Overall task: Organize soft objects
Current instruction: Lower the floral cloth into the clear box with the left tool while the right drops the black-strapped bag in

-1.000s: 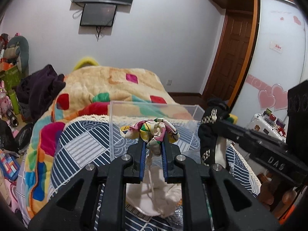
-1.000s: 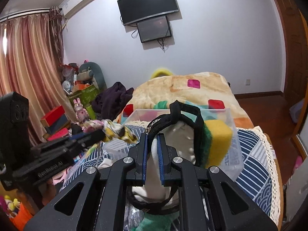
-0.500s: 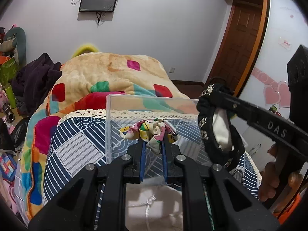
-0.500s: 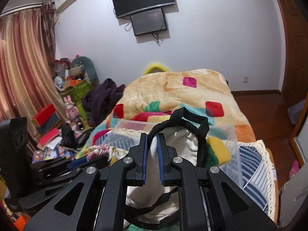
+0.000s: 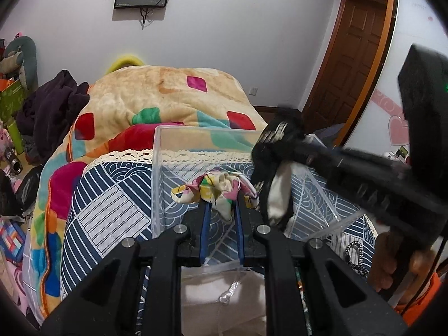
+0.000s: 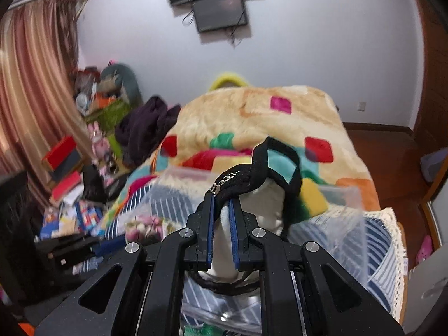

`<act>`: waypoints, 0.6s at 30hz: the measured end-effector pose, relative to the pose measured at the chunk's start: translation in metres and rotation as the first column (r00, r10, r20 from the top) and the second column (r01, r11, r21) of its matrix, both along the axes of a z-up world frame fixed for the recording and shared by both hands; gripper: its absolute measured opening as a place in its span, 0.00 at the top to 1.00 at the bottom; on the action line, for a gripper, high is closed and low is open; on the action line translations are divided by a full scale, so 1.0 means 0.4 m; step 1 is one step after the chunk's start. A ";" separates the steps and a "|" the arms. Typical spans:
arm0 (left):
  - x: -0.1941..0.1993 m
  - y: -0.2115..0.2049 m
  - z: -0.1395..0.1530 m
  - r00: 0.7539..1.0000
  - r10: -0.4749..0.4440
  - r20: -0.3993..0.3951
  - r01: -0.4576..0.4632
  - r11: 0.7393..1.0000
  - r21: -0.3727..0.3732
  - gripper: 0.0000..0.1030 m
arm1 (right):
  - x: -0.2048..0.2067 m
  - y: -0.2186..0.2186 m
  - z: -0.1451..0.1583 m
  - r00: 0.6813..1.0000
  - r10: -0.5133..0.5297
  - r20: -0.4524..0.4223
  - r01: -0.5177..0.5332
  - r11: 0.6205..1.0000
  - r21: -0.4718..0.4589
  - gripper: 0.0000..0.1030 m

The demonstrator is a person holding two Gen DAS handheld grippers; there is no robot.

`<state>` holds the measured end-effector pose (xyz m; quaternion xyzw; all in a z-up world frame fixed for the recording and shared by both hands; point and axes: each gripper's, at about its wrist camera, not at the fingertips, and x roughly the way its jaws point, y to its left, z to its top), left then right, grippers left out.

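My left gripper (image 5: 222,205) is shut on a multicoloured fabric scrunchie (image 5: 215,189) and holds it over the near edge of a clear plastic bin (image 5: 157,168). My right gripper (image 6: 222,196) is shut on a black and white pouch with a zipper and strap (image 6: 260,184). The pouch also shows in the left wrist view (image 5: 275,173), held over the bin's right side, just right of the scrunchie. The left gripper and scrunchie (image 6: 142,225) show blurred at lower left in the right wrist view.
The bin stands on a blue and white patterned cloth (image 5: 106,204) with a lace edge. Behind it lies a colourful blanket (image 5: 168,95) and dark clothes (image 5: 53,106). A white cloth (image 5: 218,294) lies under my left gripper. Toys and boxes (image 6: 72,168) crowd the floor at left.
My right gripper has carried the pouch left and forward over the bin, close beside the scrunchie. My left gripper has moved forward towards the bin with the scrunchie.
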<state>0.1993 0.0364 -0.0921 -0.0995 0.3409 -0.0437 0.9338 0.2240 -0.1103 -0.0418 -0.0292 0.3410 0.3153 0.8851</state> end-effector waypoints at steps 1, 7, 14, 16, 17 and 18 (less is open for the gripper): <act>-0.002 0.001 0.000 1.000 0.000 0.000 0.000 1.000 0.000 0.82 | -0.005 0.007 -0.014 1.000 0.016 -0.014 -0.016 1.000 -0.016 0.91; -0.017 0.005 0.011 1.000 -0.002 0.016 0.002 1.000 0.002 0.68 | 0.008 0.008 -0.050 0.995 0.061 -0.085 -0.065 0.997 -0.052 0.89; -0.040 0.000 0.022 0.999 -0.023 0.028 0.024 1.000 -0.007 0.56 | -0.016 -0.040 -0.065 0.992 0.064 -0.111 -0.070 0.996 -0.047 0.89; -0.052 -0.007 0.032 0.999 -0.035 0.040 0.035 0.999 -0.006 0.52 | -0.024 -0.050 -0.066 0.993 0.062 -0.105 -0.068 0.996 -0.061 0.89; -0.055 -0.009 0.036 0.998 -0.038 0.044 0.038 0.999 -0.003 0.47 | -0.030 -0.059 -0.068 0.993 0.057 -0.099 -0.064 0.996 -0.069 0.89; -0.060 -0.013 0.040 0.998 -0.042 0.050 0.042 0.999 0.004 0.44 | -0.033 -0.067 -0.070 0.994 0.052 -0.098 -0.059 0.996 -0.073 0.89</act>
